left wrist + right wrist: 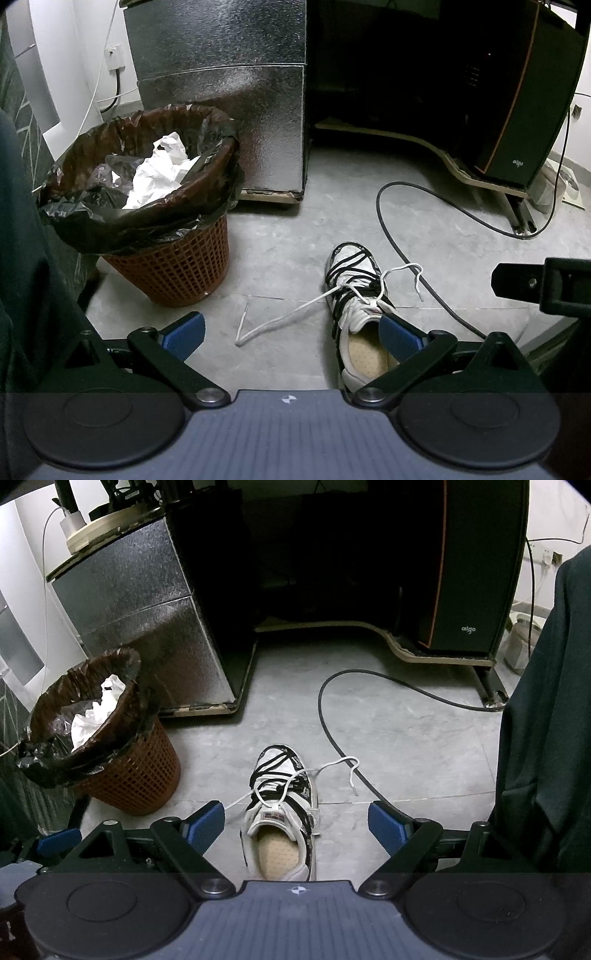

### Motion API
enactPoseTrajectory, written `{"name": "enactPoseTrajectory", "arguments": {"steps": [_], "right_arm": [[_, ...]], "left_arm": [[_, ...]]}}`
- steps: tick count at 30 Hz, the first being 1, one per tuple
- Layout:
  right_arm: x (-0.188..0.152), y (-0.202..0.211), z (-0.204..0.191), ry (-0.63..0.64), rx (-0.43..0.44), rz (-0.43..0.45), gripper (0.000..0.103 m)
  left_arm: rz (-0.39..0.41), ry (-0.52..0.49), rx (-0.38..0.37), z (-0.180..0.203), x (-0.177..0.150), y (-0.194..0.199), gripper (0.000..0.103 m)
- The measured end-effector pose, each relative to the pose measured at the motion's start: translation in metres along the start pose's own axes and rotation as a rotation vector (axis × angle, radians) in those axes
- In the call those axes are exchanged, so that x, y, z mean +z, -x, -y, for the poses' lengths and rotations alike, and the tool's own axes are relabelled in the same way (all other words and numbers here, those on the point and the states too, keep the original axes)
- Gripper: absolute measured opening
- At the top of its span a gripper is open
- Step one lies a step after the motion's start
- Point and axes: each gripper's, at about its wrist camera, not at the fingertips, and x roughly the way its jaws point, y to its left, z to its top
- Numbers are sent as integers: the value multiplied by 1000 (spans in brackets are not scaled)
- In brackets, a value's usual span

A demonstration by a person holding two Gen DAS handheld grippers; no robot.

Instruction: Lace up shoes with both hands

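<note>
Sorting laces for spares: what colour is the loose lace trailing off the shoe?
White, clearest in the left wrist view: loose lace.

Grey floor [406, 738], sneaker [280, 812], loose white lace [280, 321], red bin [173, 266], black cable [332, 731]

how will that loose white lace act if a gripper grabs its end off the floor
Probably floppy: the white lace lies in slack curves on the floor. It likely weighs next to nothing. Pulling may tug the shoe, since it threads through its eyelets.

Left gripper [291, 334] and right gripper [296, 821] (2 total) gape, empty.
</note>
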Motion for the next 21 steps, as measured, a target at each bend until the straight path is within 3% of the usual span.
{"name": "enactPoseTrajectory", "arguments": {"steps": [21], "right_arm": [[-1, -4, 0, -17, 26, -27, 88]], "left_arm": [[-10, 10, -12, 0, -1, -3, 103]]}}
